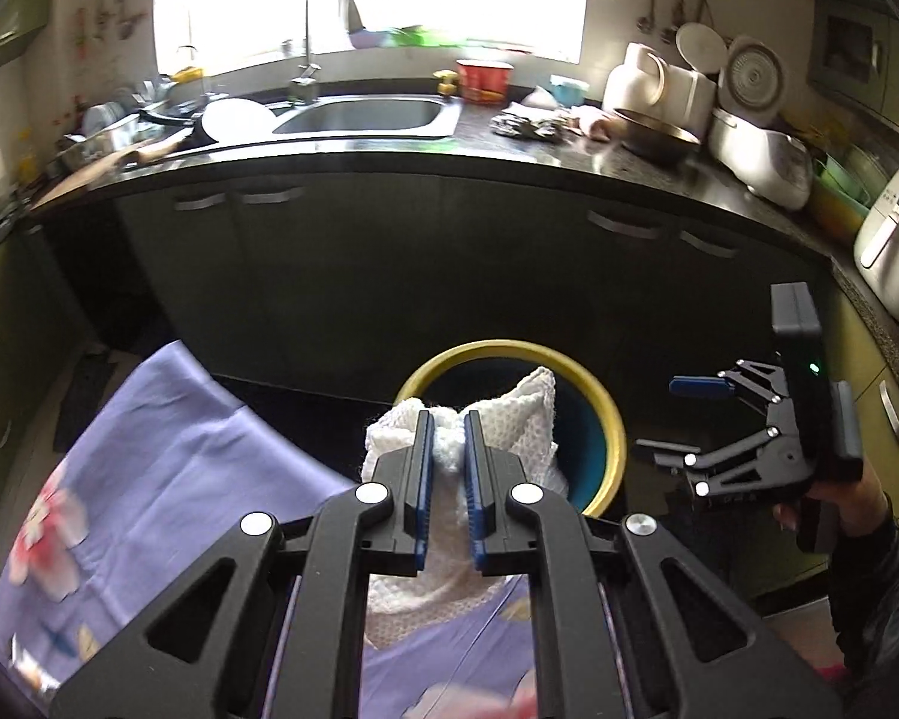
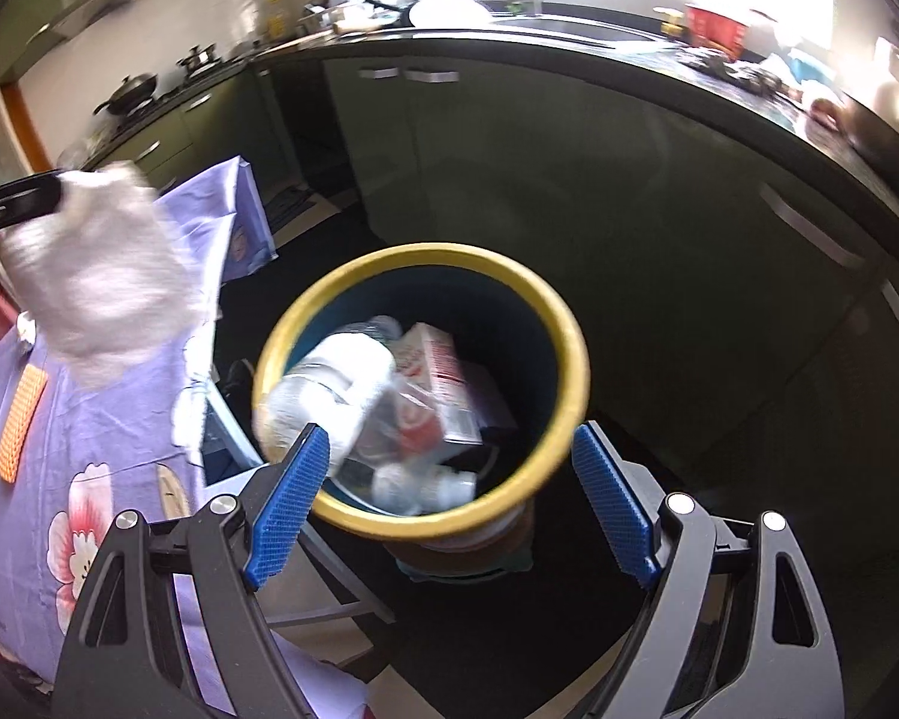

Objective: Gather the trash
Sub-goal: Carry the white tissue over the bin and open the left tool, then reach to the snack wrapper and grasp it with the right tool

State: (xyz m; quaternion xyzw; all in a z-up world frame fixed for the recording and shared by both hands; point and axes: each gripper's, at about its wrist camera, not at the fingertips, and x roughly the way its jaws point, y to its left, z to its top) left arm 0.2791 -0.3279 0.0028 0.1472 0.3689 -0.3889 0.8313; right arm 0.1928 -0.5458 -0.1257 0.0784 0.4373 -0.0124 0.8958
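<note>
My left gripper (image 1: 449, 422) is shut on a crumpled white paper towel (image 1: 527, 419), held just in front of the trash bin's yellow rim (image 1: 608, 419). In the right wrist view the same towel (image 2: 102, 287) shows blurred at the left, up and to the left of the bin (image 2: 569, 329). My right gripper (image 2: 449, 440) hangs open over the bin's near rim with nothing between its pads. It also shows in the left wrist view, right gripper (image 1: 671, 419), held by a hand to the right of the bin. Inside the bin lie a plastic bottle (image 2: 329, 383), a carton (image 2: 443, 383) and other wrappers.
A table with a purple floral cloth (image 1: 150, 449) stands left of the bin, cloth (image 2: 108, 467); an orange waffle-patterned pad (image 2: 21, 419) lies on it. Dark cabinets and a black counter with a sink (image 1: 365, 117) stand behind. The floor around the bin is dark.
</note>
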